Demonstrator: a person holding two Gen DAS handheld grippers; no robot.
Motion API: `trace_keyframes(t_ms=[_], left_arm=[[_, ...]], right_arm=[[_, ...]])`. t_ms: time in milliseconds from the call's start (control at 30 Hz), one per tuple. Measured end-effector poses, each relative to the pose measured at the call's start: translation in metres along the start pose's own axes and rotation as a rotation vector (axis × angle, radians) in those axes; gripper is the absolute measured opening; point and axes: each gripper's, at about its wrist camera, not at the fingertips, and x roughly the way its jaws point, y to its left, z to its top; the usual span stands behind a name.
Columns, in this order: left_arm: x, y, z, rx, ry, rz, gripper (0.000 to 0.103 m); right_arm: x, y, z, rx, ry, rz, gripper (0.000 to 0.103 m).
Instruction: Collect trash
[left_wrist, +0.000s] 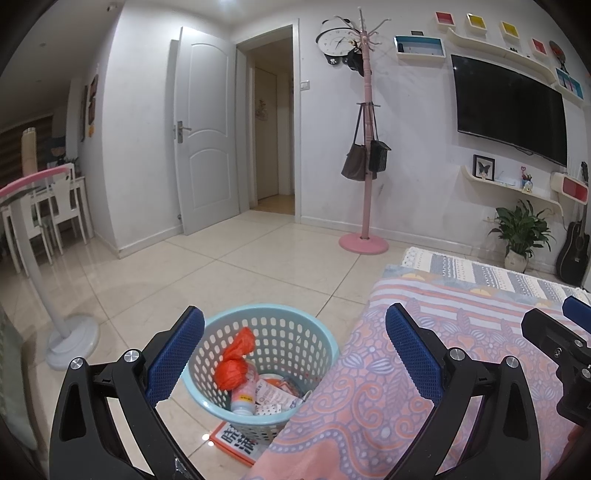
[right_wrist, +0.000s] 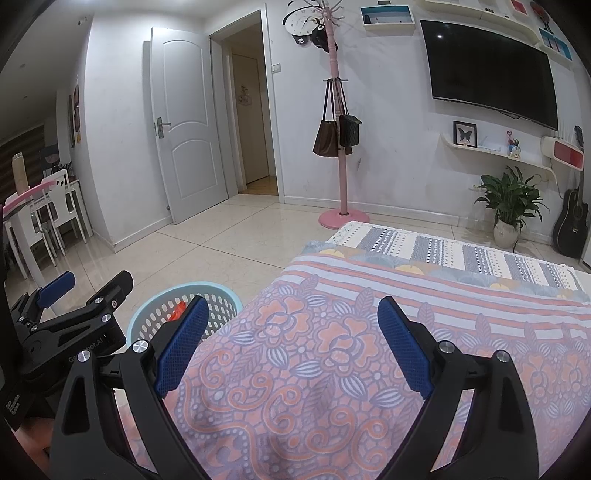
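Note:
A light blue perforated trash basket (left_wrist: 314, 332) stands on the tile floor beside the cloth-covered table; it also shows in the right wrist view (right_wrist: 221, 295). In it lie an orange plastic bag (left_wrist: 234, 360), a white bottle (left_wrist: 244, 397) and paper wrappers (left_wrist: 275, 397). My left gripper (left_wrist: 295, 354) is open and empty, held above the basket and the table's left edge. My right gripper (right_wrist: 290, 343) is open and empty over the floral tablecloth (right_wrist: 332, 369). The left gripper (right_wrist: 85, 291) shows at the left of the right wrist view.
A red and white printed sheet (left_wrist: 232, 441) lies on the floor under the basket. A white fan stand (left_wrist: 72, 343) is at left. A pink coat rack (left_wrist: 364, 242) with bags, a potted plant (left_wrist: 521, 236), a guitar (left_wrist: 572, 247) and a TV (left_wrist: 509, 107) line the far wall.

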Motion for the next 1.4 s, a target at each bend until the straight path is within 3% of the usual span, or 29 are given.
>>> trace_keyframes(t_ms=[1400], left_arm=[[0.0021, -0.0004, 0.0064, 0.009, 0.021, 0.021, 0.096]], right_arm=[[0.0014, -0.0016, 0.0011, 0.015, 0.011, 0.009, 0.088]])
